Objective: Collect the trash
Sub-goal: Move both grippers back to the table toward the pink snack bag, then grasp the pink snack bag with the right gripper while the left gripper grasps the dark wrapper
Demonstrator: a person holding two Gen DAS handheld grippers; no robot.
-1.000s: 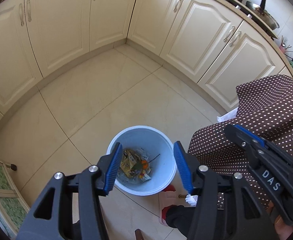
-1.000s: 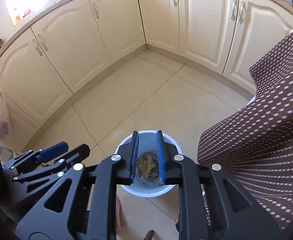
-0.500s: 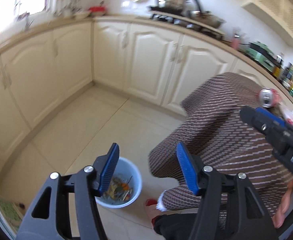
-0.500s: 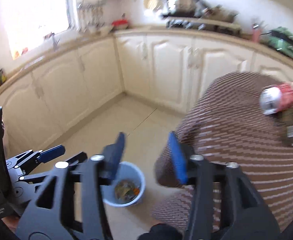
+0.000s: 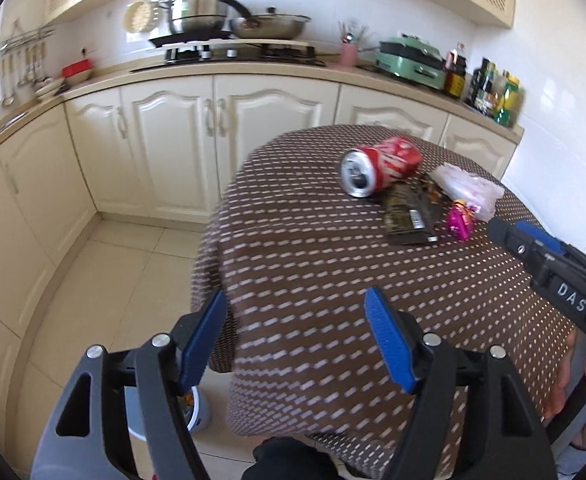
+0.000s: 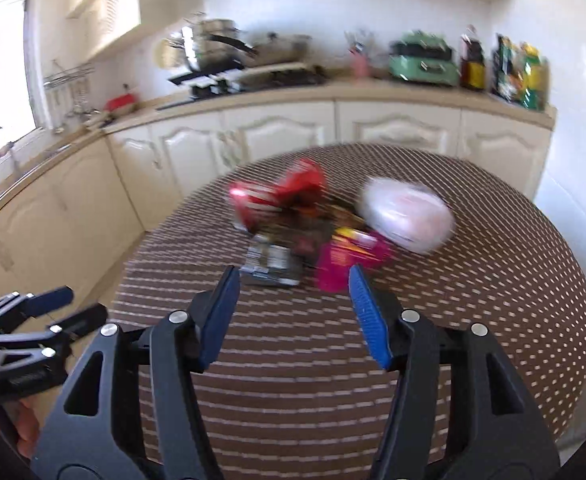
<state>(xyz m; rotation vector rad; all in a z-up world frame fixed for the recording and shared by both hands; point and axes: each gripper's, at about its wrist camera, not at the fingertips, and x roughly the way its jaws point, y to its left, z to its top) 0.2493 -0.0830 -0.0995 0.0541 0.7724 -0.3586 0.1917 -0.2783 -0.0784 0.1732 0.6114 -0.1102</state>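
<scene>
Left wrist view: camera is now tilting up off the floor, w/ the round table (image 5: 293, 280) in its dotted brown cloth filling the frame where a sec ago the bin filled it. Left gripper (image 5: 293, 344) is hanging wide open, nothing between its blue pads, over the table's near edge. Only a sliver of the bin (image 5: 199, 412) is showing, low on the floor beside the table, half hidden behind the left finger. Trash is lying together on the far right part of the table: a red can (image 5: 381, 164) on its side, a dark wrapper (image 5: 407, 216) touching it, a pink packet (image 5: 461, 220) just beside, a clear plastic bag (image 5: 467, 188) behind. Right gripper's body is poking in at the right edge. Stove w/ pots (image 5: 201, 8) is sitting on the counter beyond.

Right wrist view: right gripper (image 6: 293, 312), narrow a sec ago, is now gaping wide and empty, aiming at the same trash pile; pics are motion-blurred here. Pink packet (image 6: 349, 256) is sitting just past the right fingertip, dark wrapper (image 6: 273, 260) just past the left one, can (image 6: 277, 196) and bag (image 6: 409, 216) farther back. Bin isn't visible in this view. Left gripper is showing at lower left, off the table's edge.
</scene>
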